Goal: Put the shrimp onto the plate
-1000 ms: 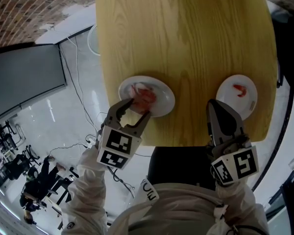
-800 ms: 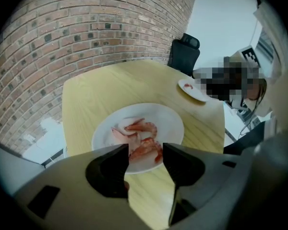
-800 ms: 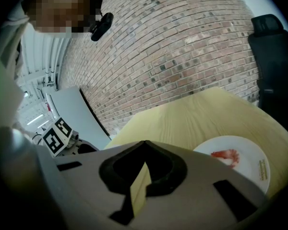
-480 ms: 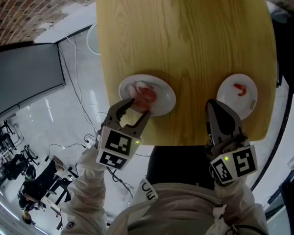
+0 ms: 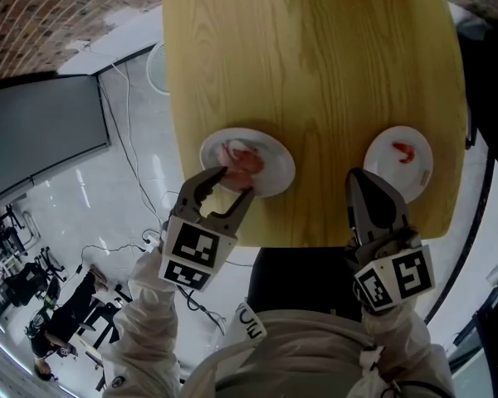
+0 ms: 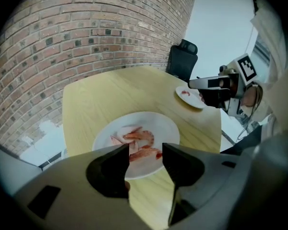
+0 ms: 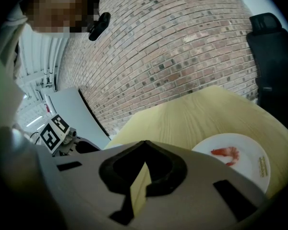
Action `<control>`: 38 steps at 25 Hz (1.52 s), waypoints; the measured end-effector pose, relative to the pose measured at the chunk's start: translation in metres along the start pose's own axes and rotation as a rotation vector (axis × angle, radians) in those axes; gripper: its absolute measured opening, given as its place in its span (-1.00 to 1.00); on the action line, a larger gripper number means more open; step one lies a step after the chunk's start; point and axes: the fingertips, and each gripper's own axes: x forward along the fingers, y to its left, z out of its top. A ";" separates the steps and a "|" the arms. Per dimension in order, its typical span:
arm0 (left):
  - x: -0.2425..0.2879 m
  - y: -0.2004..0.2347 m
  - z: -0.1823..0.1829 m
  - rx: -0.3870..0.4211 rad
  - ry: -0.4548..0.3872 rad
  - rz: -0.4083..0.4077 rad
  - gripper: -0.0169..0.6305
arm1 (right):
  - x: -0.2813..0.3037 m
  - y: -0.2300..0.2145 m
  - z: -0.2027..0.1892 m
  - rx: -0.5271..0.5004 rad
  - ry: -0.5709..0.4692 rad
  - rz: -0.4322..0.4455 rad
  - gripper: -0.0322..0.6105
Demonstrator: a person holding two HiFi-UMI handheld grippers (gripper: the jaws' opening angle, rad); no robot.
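Just ahead of the left tongs [image 6: 146, 150], spread wide and empty: pile of pink shrimp [image 6: 138, 138] on round white plate [image 6: 105, 137], wooden tabletop [image 5: 315, 65]. Closed and empty: right tongs [image 7: 144, 145]; beyond them, second white plate [image 7: 240, 171] holding lone shrimp [image 7: 225, 152]. Step, judged: reaching to pick. Next: lower, close on a single piece.

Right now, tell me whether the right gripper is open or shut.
Shut. The right gripper shows jaw tips touching, with nothing between them.
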 end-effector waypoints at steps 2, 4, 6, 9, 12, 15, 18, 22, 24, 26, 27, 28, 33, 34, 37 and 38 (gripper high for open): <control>0.000 -0.003 0.004 0.000 -0.005 0.002 -0.27 | -0.003 -0.005 0.002 0.003 -0.002 -0.003 -0.83; 0.000 -0.005 0.008 -0.004 -0.009 -0.001 -0.27 | -0.005 -0.008 0.002 0.009 -0.002 -0.008 -0.83; -0.001 -0.007 0.010 -0.009 -0.013 -0.005 -0.27 | -0.007 -0.009 0.002 0.013 -0.002 -0.008 -0.82; -0.003 -0.010 0.015 -0.005 -0.019 -0.002 -0.27 | -0.009 -0.011 0.004 0.017 -0.007 -0.007 -0.82; -0.001 -0.013 0.021 0.005 -0.020 -0.005 -0.27 | -0.013 -0.016 0.005 0.028 -0.017 -0.016 -0.82; 0.002 -0.017 0.028 0.014 -0.021 -0.010 -0.27 | -0.017 -0.022 0.006 0.037 -0.022 -0.021 -0.82; 0.006 -0.022 0.033 0.026 -0.015 -0.015 -0.27 | -0.023 -0.032 0.006 0.048 -0.030 -0.035 -0.83; 0.010 -0.027 0.038 0.041 -0.004 -0.019 -0.28 | -0.029 -0.043 0.006 0.064 -0.036 -0.052 -0.82; 0.011 -0.029 0.042 0.047 -0.004 -0.020 -0.28 | -0.031 -0.046 0.007 0.070 -0.037 -0.056 -0.82; 0.013 -0.034 0.046 0.054 -0.005 -0.020 -0.29 | -0.035 -0.049 0.007 0.075 -0.041 -0.058 -0.83; 0.013 -0.036 0.048 0.058 -0.006 -0.021 -0.29 | -0.037 -0.050 0.007 0.078 -0.044 -0.058 -0.82; 0.013 -0.037 0.049 0.063 -0.006 -0.022 -0.29 | -0.039 -0.051 0.007 0.080 -0.047 -0.059 -0.83; 0.016 -0.042 0.061 0.091 -0.006 -0.032 -0.29 | -0.045 -0.058 0.011 0.094 -0.064 -0.072 -0.83; 0.017 -0.044 0.065 0.096 -0.007 -0.034 -0.29 | -0.047 -0.061 0.012 0.098 -0.068 -0.078 -0.83; 0.021 -0.055 0.075 0.116 -0.010 -0.043 -0.30 | -0.058 -0.074 0.014 0.112 -0.082 -0.097 -0.82; 0.023 -0.058 0.078 0.123 -0.011 -0.047 -0.30 | -0.061 -0.077 0.014 0.116 -0.086 -0.103 -0.82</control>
